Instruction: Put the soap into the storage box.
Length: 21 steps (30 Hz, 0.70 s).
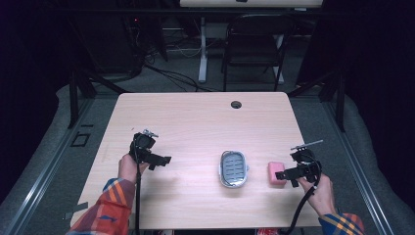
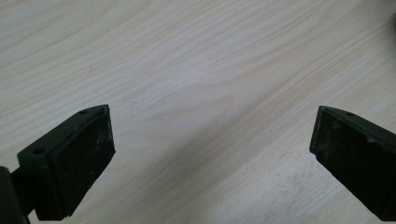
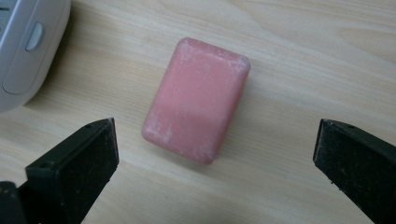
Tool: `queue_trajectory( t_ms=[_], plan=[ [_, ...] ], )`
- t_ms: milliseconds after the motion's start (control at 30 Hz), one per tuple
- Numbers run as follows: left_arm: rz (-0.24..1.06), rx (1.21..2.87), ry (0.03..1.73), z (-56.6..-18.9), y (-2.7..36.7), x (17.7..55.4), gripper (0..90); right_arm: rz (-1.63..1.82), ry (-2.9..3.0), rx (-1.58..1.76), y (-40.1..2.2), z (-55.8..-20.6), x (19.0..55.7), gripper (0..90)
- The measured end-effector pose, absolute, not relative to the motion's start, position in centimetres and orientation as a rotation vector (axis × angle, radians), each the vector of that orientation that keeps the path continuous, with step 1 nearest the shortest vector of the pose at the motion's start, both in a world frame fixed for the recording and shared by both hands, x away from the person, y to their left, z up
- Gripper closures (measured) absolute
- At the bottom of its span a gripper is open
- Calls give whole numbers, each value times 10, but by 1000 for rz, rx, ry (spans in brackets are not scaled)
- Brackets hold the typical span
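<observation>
A pink soap bar (image 1: 275,172) (image 3: 196,100) lies flat on the wooden table (image 1: 195,122), right of a grey oval soap dish (image 1: 233,168) with a slotted insert. My right gripper (image 1: 281,175) (image 3: 215,154) hovers just over the bar, open, jaws wide to either side of it and not touching. The dish's pale edge (image 3: 23,51) shows at top left in the right gripper view. My left gripper (image 1: 165,160) (image 2: 210,154) is open over bare wood at the left of the table, holding nothing.
A cable hole (image 1: 236,104) sits near the table's far edge. Beyond the table stand a dark folding chair (image 1: 254,44) and a white desk leg (image 1: 202,49) with cables on the floor. Black frame struts flank both sides.
</observation>
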<state>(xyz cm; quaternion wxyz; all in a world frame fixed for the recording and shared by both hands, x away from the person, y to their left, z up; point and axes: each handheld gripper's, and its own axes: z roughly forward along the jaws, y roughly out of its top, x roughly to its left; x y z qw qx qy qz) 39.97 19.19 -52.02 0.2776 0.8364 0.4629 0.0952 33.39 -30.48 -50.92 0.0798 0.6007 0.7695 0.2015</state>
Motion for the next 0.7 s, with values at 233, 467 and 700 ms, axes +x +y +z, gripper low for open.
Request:
queue_trajectory(
  t_ms=[233,467,700],
  plan=[
    [255,2240,1238,-519,193,399,0,597,2291,1823,-289,-511,343,0],
    [250,2240,1241,-519,192,399,0,521,2295,1875,-280,-521,356,0],
    [249,2241,1245,-519,191,399,0,437,2309,1897,-280,-528,363,3]
  ],
)
